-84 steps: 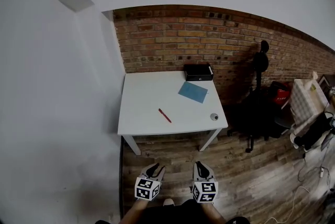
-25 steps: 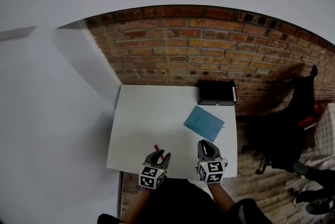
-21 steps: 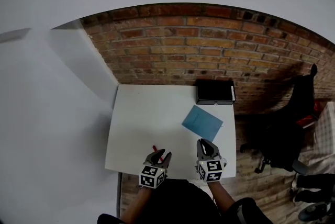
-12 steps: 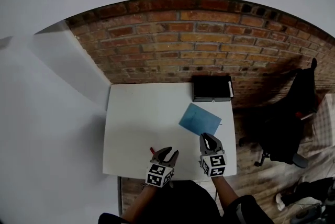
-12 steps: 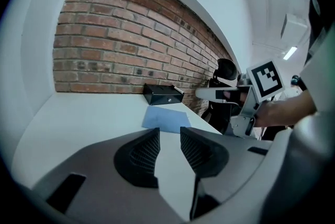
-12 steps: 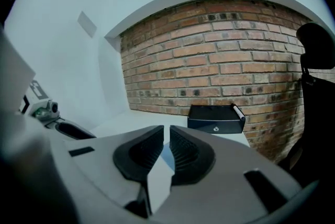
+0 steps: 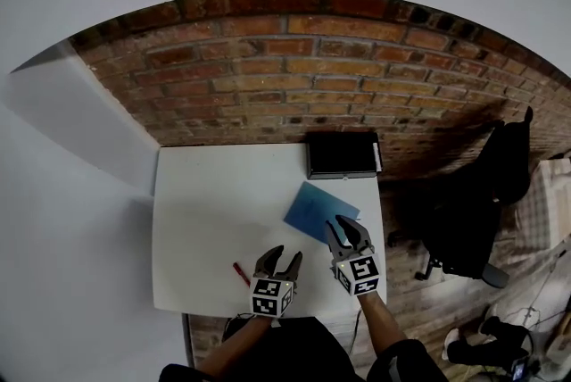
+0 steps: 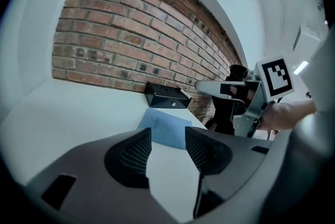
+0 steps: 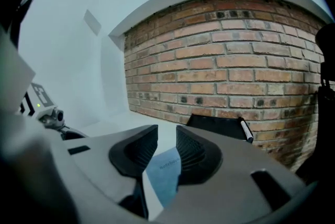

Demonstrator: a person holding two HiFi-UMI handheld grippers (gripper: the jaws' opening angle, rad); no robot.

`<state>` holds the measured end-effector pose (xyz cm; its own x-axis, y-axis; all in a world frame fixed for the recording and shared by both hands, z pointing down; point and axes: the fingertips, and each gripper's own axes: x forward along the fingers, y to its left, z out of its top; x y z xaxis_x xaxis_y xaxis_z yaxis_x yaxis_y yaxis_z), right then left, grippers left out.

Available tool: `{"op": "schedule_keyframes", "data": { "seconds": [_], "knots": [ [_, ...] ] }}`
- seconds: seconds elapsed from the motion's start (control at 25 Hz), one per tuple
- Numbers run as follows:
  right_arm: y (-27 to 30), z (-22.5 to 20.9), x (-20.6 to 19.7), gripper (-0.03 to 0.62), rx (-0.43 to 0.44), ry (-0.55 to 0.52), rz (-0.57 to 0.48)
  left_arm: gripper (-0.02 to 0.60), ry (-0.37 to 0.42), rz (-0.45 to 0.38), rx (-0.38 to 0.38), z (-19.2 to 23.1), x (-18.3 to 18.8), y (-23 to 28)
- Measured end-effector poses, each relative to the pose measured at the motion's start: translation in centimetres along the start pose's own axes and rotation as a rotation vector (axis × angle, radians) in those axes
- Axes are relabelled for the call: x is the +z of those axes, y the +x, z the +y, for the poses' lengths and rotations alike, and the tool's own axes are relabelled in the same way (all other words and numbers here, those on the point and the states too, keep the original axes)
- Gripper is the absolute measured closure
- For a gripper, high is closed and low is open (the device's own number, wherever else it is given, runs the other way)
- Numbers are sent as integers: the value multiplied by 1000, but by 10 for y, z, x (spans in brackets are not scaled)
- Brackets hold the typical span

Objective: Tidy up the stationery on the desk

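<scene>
- Blue notebook [image 7: 312, 209] seen flat on white desk [image 7: 214, 202], centre right of head view, just above right gripper [image 7: 346, 233].
- Lower right corner overlapped by jaw tips; contact cannot be told.
- Long axis slanted upper left to lower right.
- Right gripper judged nearer: jaws parted narrowly, nothing held, notebook framed in gap.
- Left gripper [image 7: 284, 257] spread wide, empty, lower centre.
- Red pen [image 7: 241, 273] laid just left of it, slanted.
- Notebook: thin, plain cover, faint print.
- Black tray [image 7: 339, 155] set at desk's upper right.
</scene>
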<state>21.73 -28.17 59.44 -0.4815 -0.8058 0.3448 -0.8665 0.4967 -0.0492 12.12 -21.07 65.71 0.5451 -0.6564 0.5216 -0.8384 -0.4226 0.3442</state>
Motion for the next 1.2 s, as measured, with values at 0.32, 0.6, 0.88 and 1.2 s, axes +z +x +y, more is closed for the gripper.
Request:
{"op": "schedule_keyframes", "data": {
  "seconds": [0.32, 0.6, 0.88, 1.2],
  "knots": [
    [42, -27, -28, 390, 128, -47, 140, 309, -156, 0, 104, 15, 3, 46],
    [67, -43, -63, 356, 232, -137, 282, 276, -323, 35, 169, 12, -11, 79],
    [83, -59, -108, 350, 340, -204, 457, 276, -470, 59, 191, -1, -29, 101],
    [96, -70, -144, 350, 407, -220, 566, 275, -622, 91, 219, -4, -45, 117]
  ]
}}
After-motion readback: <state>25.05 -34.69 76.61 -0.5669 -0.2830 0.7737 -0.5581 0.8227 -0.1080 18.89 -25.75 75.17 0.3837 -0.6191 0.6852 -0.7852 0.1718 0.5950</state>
